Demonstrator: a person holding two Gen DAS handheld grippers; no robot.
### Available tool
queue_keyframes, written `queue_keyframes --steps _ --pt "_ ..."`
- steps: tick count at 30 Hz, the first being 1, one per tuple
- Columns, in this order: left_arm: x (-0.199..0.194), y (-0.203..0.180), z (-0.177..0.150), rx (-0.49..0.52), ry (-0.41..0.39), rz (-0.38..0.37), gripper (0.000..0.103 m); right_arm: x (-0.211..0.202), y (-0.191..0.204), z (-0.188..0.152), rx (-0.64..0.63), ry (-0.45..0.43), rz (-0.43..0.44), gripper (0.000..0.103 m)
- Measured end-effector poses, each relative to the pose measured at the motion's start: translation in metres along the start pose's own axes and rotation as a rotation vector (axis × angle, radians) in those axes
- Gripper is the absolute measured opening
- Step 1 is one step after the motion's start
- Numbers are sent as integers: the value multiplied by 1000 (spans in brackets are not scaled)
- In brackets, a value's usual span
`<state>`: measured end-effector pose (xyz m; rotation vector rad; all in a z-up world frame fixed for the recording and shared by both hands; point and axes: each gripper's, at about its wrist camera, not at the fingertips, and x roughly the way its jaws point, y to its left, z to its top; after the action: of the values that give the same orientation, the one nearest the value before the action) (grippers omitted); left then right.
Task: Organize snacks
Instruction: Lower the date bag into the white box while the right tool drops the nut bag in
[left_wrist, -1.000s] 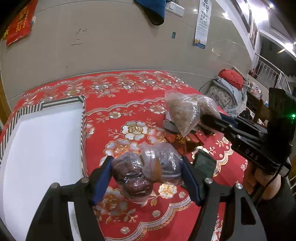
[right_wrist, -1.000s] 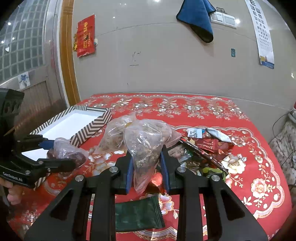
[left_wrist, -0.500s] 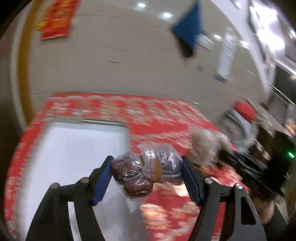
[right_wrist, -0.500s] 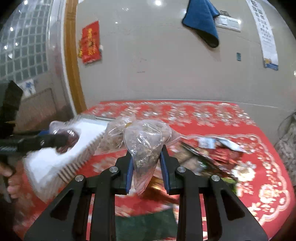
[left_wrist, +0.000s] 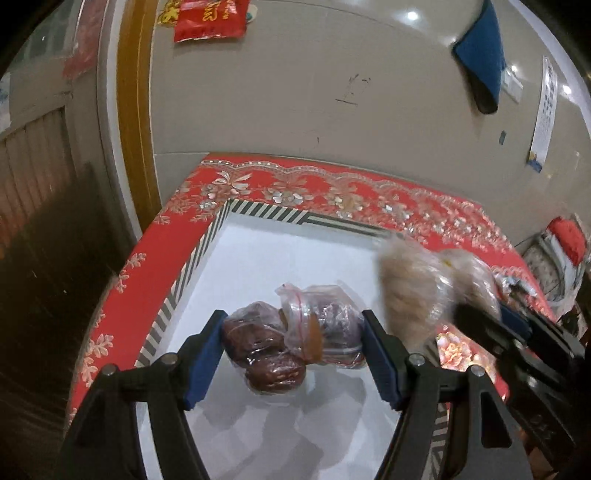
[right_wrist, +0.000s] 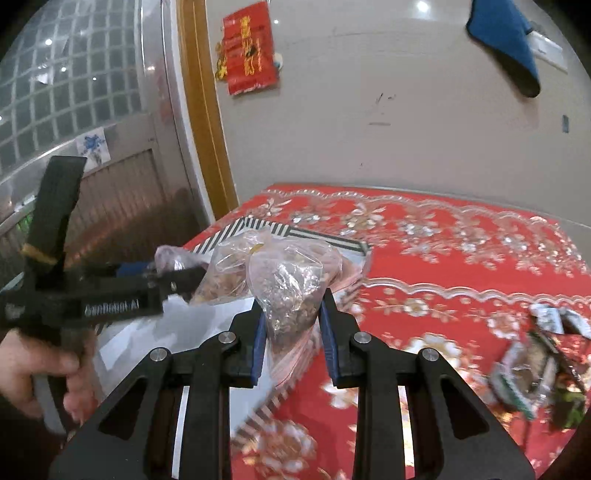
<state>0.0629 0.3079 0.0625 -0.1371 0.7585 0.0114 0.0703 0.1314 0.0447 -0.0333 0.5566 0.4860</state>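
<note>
My left gripper (left_wrist: 293, 347) is shut on a clear bag of dark red-brown snacks (left_wrist: 291, 343), held over the white inside of a box with a black-and-white striped rim (left_wrist: 266, 212). My right gripper (right_wrist: 291, 325) is shut on a clear bag of brown snacks (right_wrist: 286, 284), with a second lighter bag (right_wrist: 225, 273) hanging behind it. In the left wrist view the right gripper (left_wrist: 491, 325) comes in from the right, its bags (left_wrist: 413, 291) over the box's right edge. In the right wrist view the left gripper (right_wrist: 173, 277) sits at left, held by a hand (right_wrist: 33, 365).
The box lies at the left end of a red flowered tablecloth (right_wrist: 461, 258). Loose snack wrappers (right_wrist: 535, 365) lie on the cloth at right. A beige wall (left_wrist: 295, 92) stands behind the table, with a wooden door frame (left_wrist: 133, 110) and dark floor to the left.
Both grippers have moved left with their bags. The left one now hangs over the box's white inside; the right one has come from the cloth's middle to the box's right edge.
</note>
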Motion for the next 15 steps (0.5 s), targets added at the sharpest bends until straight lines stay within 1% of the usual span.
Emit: queue_keyframes --steps 2,5,9,13,15 --pt "-1 -4 -1 21 -3 16 73 12 3 3 10 9 -3 25" --pt "-1 -3 -1 24 -2 24 73 25 3 5 32 17 -9 25" --pt "3 1 -1 22 17 59 73 35 4 7 34 20 1 25" --pt "8 1 -3 25 38 85 74 41 0 5 41 41 43 25" --pt "8 2 -3 18 35 89 76 41 -2 4 47 44 53 25"
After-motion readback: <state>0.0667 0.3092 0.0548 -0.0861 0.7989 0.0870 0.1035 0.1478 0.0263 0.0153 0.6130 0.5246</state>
